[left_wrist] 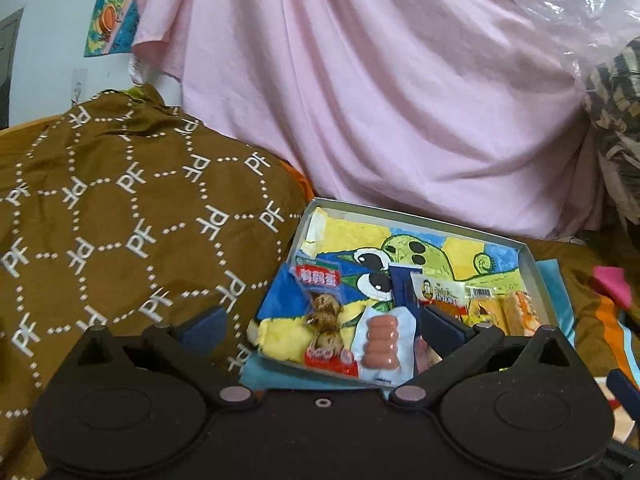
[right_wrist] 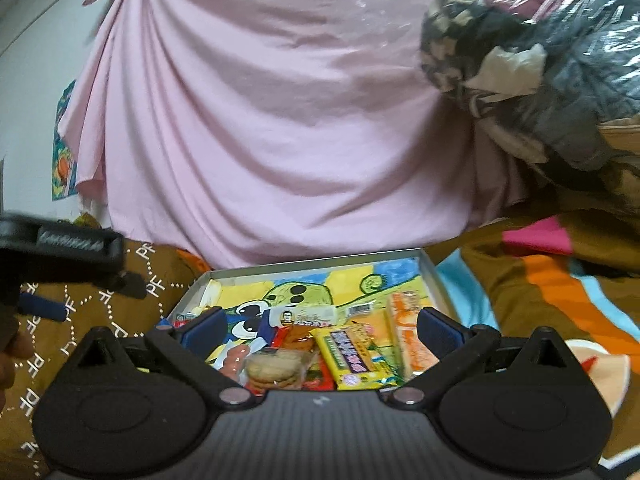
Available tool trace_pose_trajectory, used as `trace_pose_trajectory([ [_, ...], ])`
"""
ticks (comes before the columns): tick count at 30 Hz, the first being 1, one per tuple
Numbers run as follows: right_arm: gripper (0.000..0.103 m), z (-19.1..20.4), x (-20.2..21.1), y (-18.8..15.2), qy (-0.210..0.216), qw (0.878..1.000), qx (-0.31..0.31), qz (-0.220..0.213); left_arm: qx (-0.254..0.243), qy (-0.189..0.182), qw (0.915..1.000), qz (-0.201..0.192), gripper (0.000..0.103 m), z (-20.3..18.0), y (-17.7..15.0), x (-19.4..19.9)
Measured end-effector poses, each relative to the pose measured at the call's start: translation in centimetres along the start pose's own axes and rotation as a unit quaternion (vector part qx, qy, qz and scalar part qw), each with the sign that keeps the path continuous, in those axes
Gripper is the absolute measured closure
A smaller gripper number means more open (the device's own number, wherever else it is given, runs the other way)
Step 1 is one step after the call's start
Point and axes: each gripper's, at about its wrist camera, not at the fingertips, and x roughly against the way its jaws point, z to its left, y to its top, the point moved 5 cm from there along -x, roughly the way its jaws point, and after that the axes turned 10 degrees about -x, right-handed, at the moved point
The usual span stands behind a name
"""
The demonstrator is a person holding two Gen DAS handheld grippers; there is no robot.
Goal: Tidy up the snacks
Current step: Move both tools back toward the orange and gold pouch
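A shallow metal tray [left_wrist: 534, 268] with a cartoon-print liner lies on the bed and holds several snack packs. In the left wrist view I see a quail-egg pack [left_wrist: 326, 312], a sausage pack [left_wrist: 382, 342] and a white bar pack [left_wrist: 440, 290]. My left gripper [left_wrist: 320, 326] is open and empty above the tray's near left part. In the right wrist view the tray [right_wrist: 434, 280] holds a cookie pack [right_wrist: 274, 368], a yellow bar [right_wrist: 354, 358] and an orange pack [right_wrist: 410, 338]. My right gripper [right_wrist: 320, 328] is open and empty above them.
A brown patterned quilt [left_wrist: 120, 208] lies left of the tray. A pink sheet [left_wrist: 380, 100] hangs behind it. A plastic-wrapped bundle [right_wrist: 540, 60] sits at the upper right. A striped blanket [right_wrist: 560, 280] lies right of the tray. The left gripper [right_wrist: 60, 252] shows at the right wrist view's left edge.
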Motion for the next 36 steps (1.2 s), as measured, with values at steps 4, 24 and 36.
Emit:
trace_pose_trajectory([
  [4, 0.000, -0.2, 2.5, 0.3, -0.004, 1.000, 0.001, -0.001, 0.000, 0.001, 1.0000, 0.002, 0.001, 0.3, -1.2, 2.2],
  [24, 0.000, 0.8, 11.8, -3.4, -0.006, 0.995, -0.014, 0.102, -0.035, -0.022, 0.9983, 0.040, 0.001, 1.7, -10.1, 10.2],
  [36, 0.000, 2.0, 13.7, -6.0, -0.026, 0.986, 0.006, 0.163, -0.044, -0.019, 0.9973, 0.055, 0.001, 2.3, -14.4, 12.6],
])
